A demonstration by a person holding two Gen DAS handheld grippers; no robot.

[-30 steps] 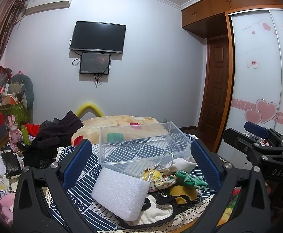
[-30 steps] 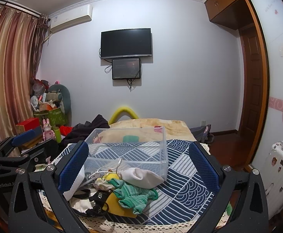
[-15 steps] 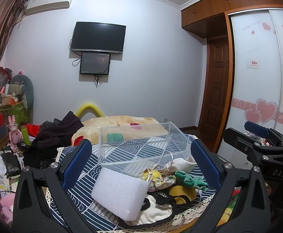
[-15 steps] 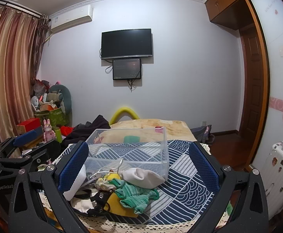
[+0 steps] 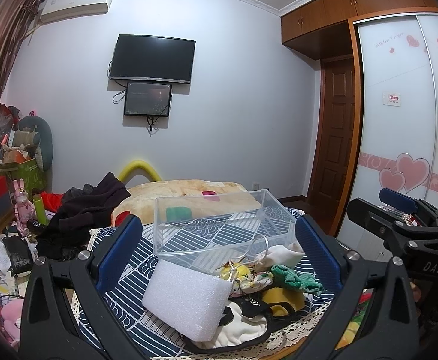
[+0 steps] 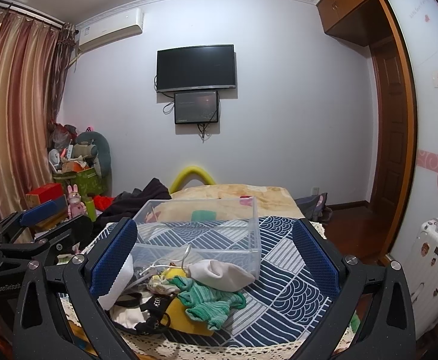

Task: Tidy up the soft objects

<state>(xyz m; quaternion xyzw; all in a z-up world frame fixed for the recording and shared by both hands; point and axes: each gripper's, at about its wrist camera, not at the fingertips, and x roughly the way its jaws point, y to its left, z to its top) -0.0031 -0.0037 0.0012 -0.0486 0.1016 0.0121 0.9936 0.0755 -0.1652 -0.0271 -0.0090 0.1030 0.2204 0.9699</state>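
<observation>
The left gripper (image 5: 219, 255) and the right gripper (image 6: 214, 255) both hang above the near edge of the bed (image 6: 291, 273), each with its jaws wide apart and nothing between them. A heap of soft things lies on the patterned cover just in front of the clear plastic box (image 6: 200, 228): a white foam block (image 5: 185, 298), a green knitted piece (image 6: 211, 303), a white sock (image 6: 222, 273) touching the box wall, and black straps (image 5: 258, 307). The box itself holds nothing that can be seen.
</observation>
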